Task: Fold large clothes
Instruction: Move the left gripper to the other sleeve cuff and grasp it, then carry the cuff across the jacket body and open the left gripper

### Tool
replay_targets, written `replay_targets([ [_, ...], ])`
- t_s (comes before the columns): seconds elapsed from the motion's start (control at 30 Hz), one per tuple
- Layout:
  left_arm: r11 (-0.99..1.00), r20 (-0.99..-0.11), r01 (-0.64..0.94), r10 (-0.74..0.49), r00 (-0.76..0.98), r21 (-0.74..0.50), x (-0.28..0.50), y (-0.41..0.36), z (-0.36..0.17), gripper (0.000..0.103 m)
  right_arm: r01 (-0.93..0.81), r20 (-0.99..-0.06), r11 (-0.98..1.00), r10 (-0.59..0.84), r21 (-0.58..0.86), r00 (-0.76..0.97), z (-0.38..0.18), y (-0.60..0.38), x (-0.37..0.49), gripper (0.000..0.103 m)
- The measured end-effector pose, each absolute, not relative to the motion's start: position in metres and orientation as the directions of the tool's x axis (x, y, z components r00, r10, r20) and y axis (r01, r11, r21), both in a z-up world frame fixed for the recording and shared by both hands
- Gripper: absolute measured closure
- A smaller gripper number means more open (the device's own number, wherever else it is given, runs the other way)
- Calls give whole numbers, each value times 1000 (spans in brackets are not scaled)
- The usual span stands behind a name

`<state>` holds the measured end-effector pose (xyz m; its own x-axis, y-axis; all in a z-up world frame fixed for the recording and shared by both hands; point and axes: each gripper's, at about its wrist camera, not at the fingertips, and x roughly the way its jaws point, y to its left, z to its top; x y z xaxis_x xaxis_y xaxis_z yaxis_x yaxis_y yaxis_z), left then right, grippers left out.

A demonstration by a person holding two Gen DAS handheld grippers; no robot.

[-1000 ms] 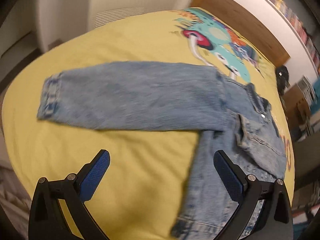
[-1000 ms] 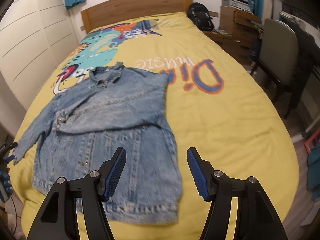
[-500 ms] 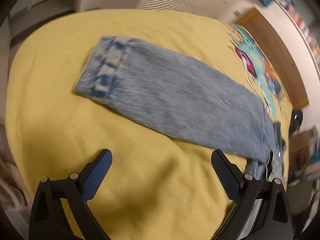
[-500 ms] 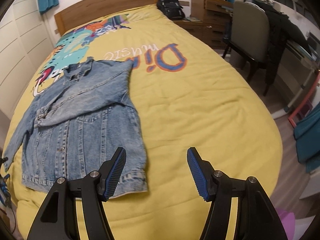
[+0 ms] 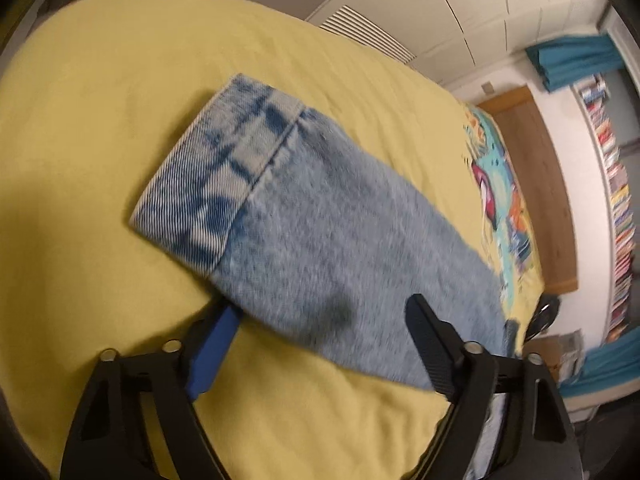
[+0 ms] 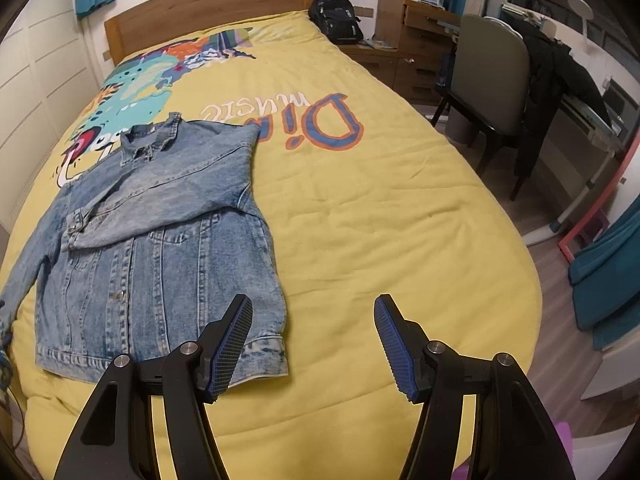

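Note:
A light-blue denim jacket (image 6: 160,248) lies front up on the left half of the yellow bedspread (image 6: 360,220). One sleeve is folded across its chest. The other sleeve (image 5: 340,248) stretches out to the side, its cuff (image 5: 224,184) towards the bed's edge. My left gripper (image 5: 320,332) straddles this sleeve just behind the cuff. One blue pad (image 5: 212,356) is tucked at the sleeve's edge and the other finger is on its far side. The jaws are closing, not pressing the cloth. My right gripper (image 6: 314,308) hovers open by the jacket's hem corner, holding nothing.
A wooden headboard (image 6: 208,4) and a black backpack (image 6: 336,16) are at the far end. A chair (image 6: 488,80) draped with a dark coat and a desk stand to the right of the bed. White wardrobe doors (image 5: 440,12) run along the other side.
My left gripper has swung along the sleeve to just behind the cuff, rolled and come down close, its jaws narrowing around the cloth. The right gripper drifted slightly, its opening unchanged.

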<state>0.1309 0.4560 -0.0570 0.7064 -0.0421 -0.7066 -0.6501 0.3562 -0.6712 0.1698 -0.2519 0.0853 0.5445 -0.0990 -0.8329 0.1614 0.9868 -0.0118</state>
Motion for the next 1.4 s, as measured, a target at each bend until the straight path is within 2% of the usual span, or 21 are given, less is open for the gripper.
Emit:
replay_targets([
  [0.3,206,-608,-588,-43,793,-782,112,495,-68,30,157,-843,987,-119,-41,524,85,-244,178,38],
  [0.4,204,-606,-587,-37,795,-783,111,504,-67,37,139,-844,989,-111,-44,524,86,-239,181,38],
  [0.6,187,-628,-613,-32,778,-768,118,515,-72,60,132,-848,990,-109,-47,518,84,-238,186,38],
  [0.67,177,-644,-629,-38,764,-757,121,519,-74,78,133,-851,990,-104,-40,516,81,-240,186,38],
  [0.77,133,-626,-616,-58,777,-777,127,526,-81,93,135,-854,990,-96,-30,512,77,-244,186,38],
  [0.9,132,-608,-598,-63,791,-791,126,530,-78,98,143,-859,989,-91,-21,503,68,-252,185,38],
  [1.4,275,-607,-578,-30,794,-769,176,500,-25,100,169,-871,985,-59,29,487,37,-280,189,38],
])
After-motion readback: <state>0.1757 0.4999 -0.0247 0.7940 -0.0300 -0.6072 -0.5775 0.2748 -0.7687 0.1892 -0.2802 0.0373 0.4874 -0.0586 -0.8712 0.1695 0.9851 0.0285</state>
